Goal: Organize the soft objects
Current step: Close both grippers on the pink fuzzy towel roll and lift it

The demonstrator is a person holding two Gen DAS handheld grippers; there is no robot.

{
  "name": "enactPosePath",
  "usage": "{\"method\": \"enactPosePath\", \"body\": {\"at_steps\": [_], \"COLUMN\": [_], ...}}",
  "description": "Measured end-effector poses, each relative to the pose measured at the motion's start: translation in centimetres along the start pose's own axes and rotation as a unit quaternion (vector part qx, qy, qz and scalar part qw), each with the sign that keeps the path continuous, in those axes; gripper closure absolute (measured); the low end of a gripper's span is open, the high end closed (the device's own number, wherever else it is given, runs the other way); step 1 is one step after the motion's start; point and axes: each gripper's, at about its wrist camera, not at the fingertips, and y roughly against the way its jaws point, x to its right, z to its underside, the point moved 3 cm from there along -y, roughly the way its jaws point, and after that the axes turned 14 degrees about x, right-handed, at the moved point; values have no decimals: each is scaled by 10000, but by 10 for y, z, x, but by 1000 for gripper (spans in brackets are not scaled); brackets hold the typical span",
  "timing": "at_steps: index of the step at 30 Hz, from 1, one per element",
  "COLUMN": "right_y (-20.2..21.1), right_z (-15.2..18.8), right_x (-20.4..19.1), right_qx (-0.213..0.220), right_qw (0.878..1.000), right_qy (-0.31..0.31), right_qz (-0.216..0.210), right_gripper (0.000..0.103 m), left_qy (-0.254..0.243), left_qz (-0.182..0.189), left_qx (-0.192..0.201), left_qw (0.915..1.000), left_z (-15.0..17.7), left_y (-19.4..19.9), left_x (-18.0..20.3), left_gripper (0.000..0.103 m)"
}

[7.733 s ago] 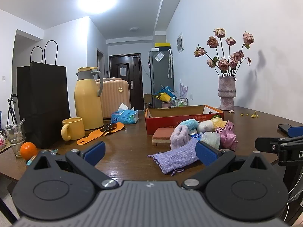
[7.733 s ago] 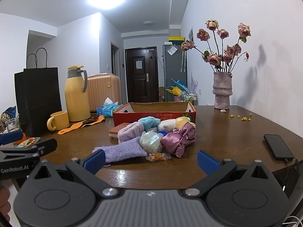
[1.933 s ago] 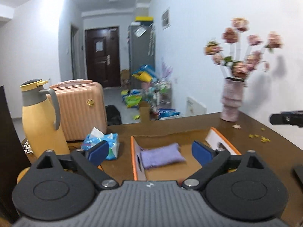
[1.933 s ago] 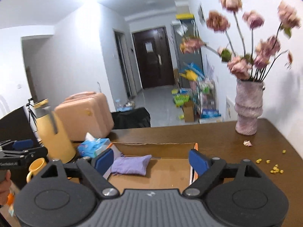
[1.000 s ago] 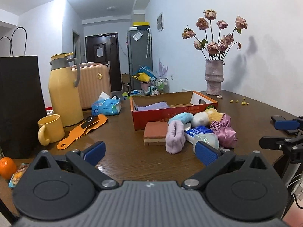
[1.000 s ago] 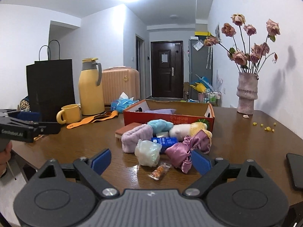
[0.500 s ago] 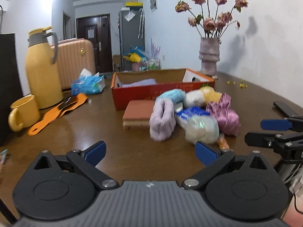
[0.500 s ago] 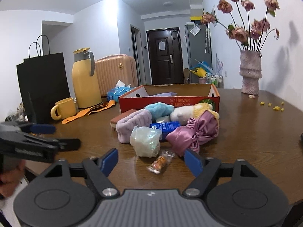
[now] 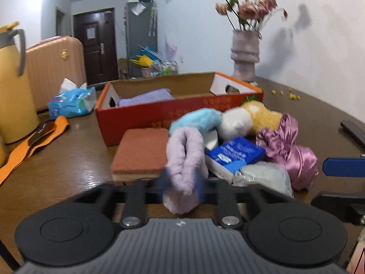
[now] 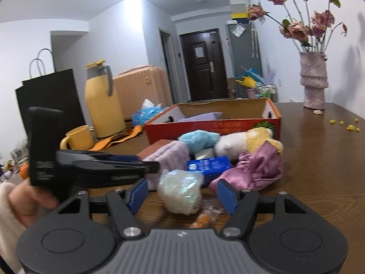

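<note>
left gripper (image 9: 181, 183) pinched lilac fuzzy roll (image 9: 184, 159); right gripper (image 10: 182, 195) spread around cellophane pouch (image 10: 180, 190); risk: shallow end-grip, roll slipping before the red box (image 9: 159, 116).

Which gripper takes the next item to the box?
Left. The left gripper is closed on the lilac fluffy piece, so it can likely carry it to the red box. The right gripper is open around the clear wrapped bundle.
</note>
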Motion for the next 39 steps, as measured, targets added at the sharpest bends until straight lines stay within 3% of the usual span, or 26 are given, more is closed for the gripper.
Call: {"method": "enactPosePath", "body": {"at_steps": [3, 5, 8, 10, 11, 15, 16, 17, 19, 24, 27, 30, 31, 35, 39], "right_y": [-2, 2, 9, 12, 12, -3, -9, -16, -30, -71, -100, -123, -124, -105, -95], "right_z": [3, 2, 1, 3, 5, 16, 18, 19, 19, 14, 18, 28, 31, 34, 39], "right_x": [-7, -16, -29, -37, -40, -54, -57, -61, -68, -70, -66, -60, -59, -64, -63], "right_qx": [11, 111, 260, 258, 248, -6, -55, -98, -139, -371, -654, -1043, -1125, -1223, -1226], "right_qw": [9999, 9994, 9976, 9964, 9960, 9954, 9950, 9946, 9950, 9943, 9943, 9890, 9867, 9849, 9828], "right_qy": [-19, 104, 283, 302, 294, 87, 53, 52, 45, -332, -463, -824, -939, -964, -1200], "right_qz": [-159, -300, -572, -749, -810, -950, -992, -1027, -986, -938, -697, -642, -706, -760, -686], "right_gripper": [36, 36, 36, 36, 36, 36, 36, 36, 36, 37, 57, 72, 74, 74, 73], "left_qy": [147, 722, 1863, 2385, 2496, 2191, 2119, 2127, 2341, 2681, 2927, 2977, 3030, 3408, 3270], "left_qz": [-43, 159, 632, 783, 733, -406, -589, -696, -708, -433, -84, -127, -137, -116, -82], "left_qx": [123, 143, -176, -454, -527, -313, -239, -148, 68, -176, -357, -545, -614, -625, -634], "left_qw": [9998, 9972, 9803, 9669, 9641, 9744, 9752, 9745, 9696, 9623, 9555, 9530, 9509, 9380, 9429], "left_z": [-6, -15, -12, 2, 9, 26, 27, 28, 26, 27, 37, 46, 49, 54, 51], "left_y": [19, 41, 72, 82, 84, 87, 88, 90, 101, 117, 112, 102, 98, 95, 89], "left_x": [-4, -17, -48, -71, -80, -106, -109, -112, -120, -126, -117, -114, -115, -128, -126], "left_gripper": [89, 90, 90, 90, 89, 87, 77, 58, 50, 50, 52, 71, 79, 80, 80]}}
